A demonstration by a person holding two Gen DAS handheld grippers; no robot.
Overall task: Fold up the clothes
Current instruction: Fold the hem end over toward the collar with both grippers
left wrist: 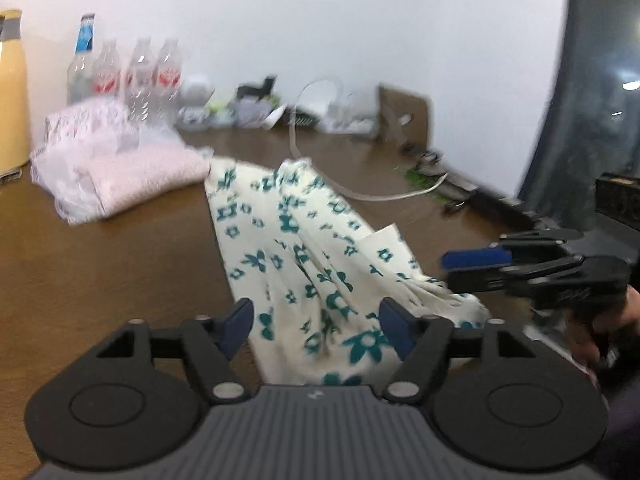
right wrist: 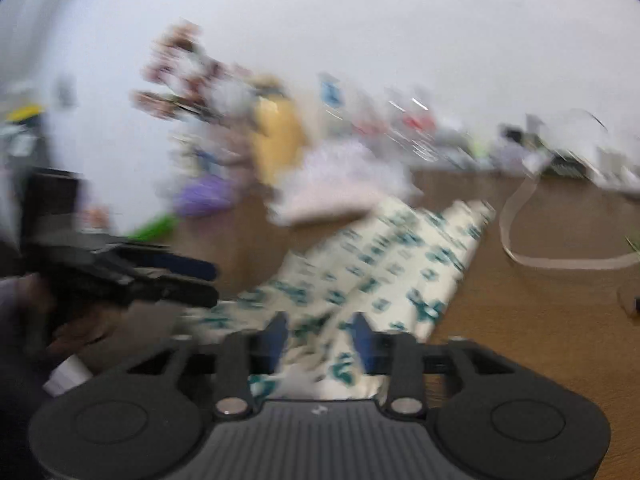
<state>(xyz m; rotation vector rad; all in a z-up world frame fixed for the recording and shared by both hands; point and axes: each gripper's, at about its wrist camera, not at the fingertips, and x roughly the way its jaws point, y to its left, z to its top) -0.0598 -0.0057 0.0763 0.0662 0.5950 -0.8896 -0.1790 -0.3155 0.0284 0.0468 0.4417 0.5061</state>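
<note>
The cream garment with teal flowers (left wrist: 304, 256) lies stretched out on the brown table (left wrist: 100, 280), running from near the grippers toward the back, bunched and wrinkled at the near end. The left gripper (left wrist: 316, 320) has its blue-padded fingers (left wrist: 236, 322) spread wide with the near cloth between them — not pinching anything as far as I can see. The right gripper (right wrist: 320, 332) sits over the same near end, fingers parted but narrower, with fabric in the gap; that view is pretty blurry, so I can't tell if the pads actually touch it. From the left camera, the right one comes in low from the right side, pointing across the cloth's edge. Just beside the garment's far end sits a folded pink pile (left wrist: 132, 168), with water bottles (left wrist: 140, 72) behind it and a yellow flask (left wrist: 12, 92) at the far left.
</note>
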